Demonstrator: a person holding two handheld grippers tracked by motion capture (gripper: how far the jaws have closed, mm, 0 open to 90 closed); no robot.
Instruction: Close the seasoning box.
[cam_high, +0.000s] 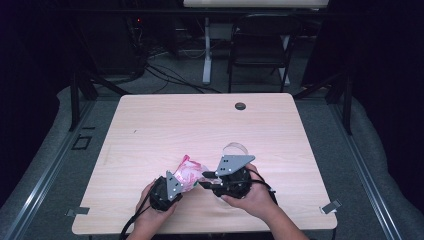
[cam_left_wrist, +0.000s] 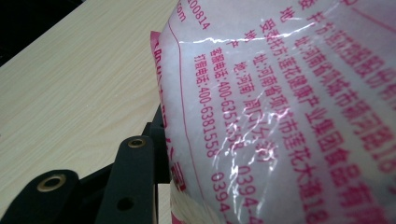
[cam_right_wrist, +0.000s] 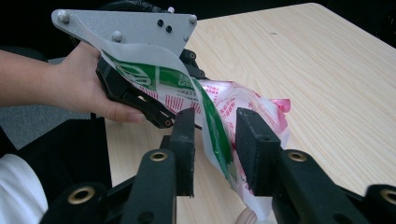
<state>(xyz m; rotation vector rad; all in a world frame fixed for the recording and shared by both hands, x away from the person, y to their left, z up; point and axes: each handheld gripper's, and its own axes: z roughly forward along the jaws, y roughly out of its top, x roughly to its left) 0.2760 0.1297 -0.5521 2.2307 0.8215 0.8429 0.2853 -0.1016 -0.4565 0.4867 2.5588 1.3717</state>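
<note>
Bag (cam_high: 189, 172) at near centre of table (cam_high: 150, 130), long axis left-right between grippers. Left gripper (cam_high: 170, 189) clamped on left end; right gripper (cam_right_wrist: 215, 135) jaws narrow, straddling right edge, not visibly pinching.

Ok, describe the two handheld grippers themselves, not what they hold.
Both are black: the left gripper and right gripper each carry a grey three-cornered plate with dark bolts and a trailing black cable. Jaws are blocky black bars, brass-ringed holes at their bases. Forearms are bare.
</note>
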